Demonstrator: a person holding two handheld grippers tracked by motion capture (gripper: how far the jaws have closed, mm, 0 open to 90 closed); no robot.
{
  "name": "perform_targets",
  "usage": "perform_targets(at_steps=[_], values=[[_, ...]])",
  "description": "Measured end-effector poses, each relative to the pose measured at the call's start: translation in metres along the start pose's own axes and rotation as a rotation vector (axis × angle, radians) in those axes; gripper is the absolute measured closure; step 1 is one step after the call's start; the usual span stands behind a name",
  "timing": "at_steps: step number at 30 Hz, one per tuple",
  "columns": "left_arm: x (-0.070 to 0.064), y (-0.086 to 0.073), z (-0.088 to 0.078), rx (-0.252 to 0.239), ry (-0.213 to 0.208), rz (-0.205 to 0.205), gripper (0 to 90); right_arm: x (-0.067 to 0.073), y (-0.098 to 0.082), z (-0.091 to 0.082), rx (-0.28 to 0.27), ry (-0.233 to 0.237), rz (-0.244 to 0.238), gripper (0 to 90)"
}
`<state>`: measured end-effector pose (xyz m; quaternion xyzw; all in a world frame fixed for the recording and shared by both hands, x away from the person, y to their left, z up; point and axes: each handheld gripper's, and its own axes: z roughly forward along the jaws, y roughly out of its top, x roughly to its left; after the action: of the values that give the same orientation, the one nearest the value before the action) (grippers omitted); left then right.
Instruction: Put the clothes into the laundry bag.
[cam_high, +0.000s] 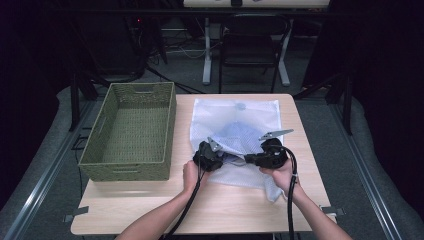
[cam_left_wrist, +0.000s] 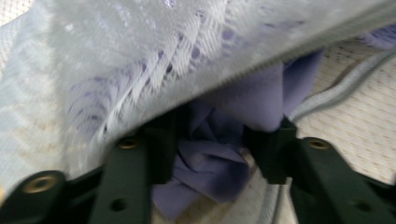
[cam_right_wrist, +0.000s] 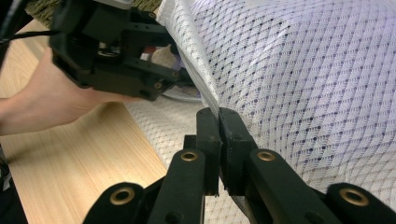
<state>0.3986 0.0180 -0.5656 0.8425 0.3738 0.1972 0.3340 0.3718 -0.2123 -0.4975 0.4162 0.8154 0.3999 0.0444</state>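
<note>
Your right gripper (cam_right_wrist: 218, 116) has its jaws pressed together on the edge of the white mesh bag (cam_high: 235, 120), pinching the mesh just by the bag's opening and holding that edge up. Your left gripper (cam_left_wrist: 219, 140) sits at the mouth of the bag with its jaws spread; the purple cloth (cam_left_wrist: 210, 158) bunches between them, and the pads do not press on it as far as the left gripper view shows. The lifted mesh edge with its zipper runs right above those jaws and hangs over the left one.

The bag lies flat on the wooden table (cam_high: 150, 210), right of the middle, and the cloth shows through it as a bluish mound near the centre. Both of your hands rest at the near edge of the bag, close to each other.

The green woven basket (cam_high: 130, 130) stands just beside the bag on its left, its long side nearly touching the mesh. In the right gripper view, the left gripper (cam_right_wrist: 112, 51) and your hand are just beyond the lifted edge.
</note>
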Motion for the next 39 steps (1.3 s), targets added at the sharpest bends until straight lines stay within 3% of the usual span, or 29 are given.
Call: perform_targets(at_steps=[5, 12, 16, 20, 23, 29, 39], values=[[0.000, -0.007, -0.010, 0.003, -0.020, 0.006, 49.9, -0.001, 0.000, 0.000, 0.001, -0.003, -0.004, 87.6], [0.004, -0.017, -0.021, 0.006, -0.034, 0.006, 53.3, -0.001, 0.000, -0.001, 0.000, -0.005, -0.003, 87.6], [0.006, -0.020, -0.018, 0.008, -0.033, 0.002, 63.2, -0.001, -0.001, 0.000, 0.002, -0.003, -0.008, 87.6], [0.005, -0.018, -0.011, -0.015, -0.023, -0.006, 79.5, 0.000, -0.001, 0.000, 0.007, -0.001, -0.006, 87.7], [0.002, -0.015, -0.004, -0.027, -0.012, -0.016, 84.1, 0.002, -0.001, -0.003, 0.001, 0.002, -0.010, 87.7], [0.005, -0.012, 0.001, -0.018, -0.013, -0.038, 83.1, 0.004, -0.002, -0.008, -0.005, 0.008, -0.015, 87.7], [0.011, -0.017, -0.025, -0.011, -0.050, -0.010, 67.0, 0.003, -0.002, -0.007, -0.002, 0.005, -0.016, 87.6]])
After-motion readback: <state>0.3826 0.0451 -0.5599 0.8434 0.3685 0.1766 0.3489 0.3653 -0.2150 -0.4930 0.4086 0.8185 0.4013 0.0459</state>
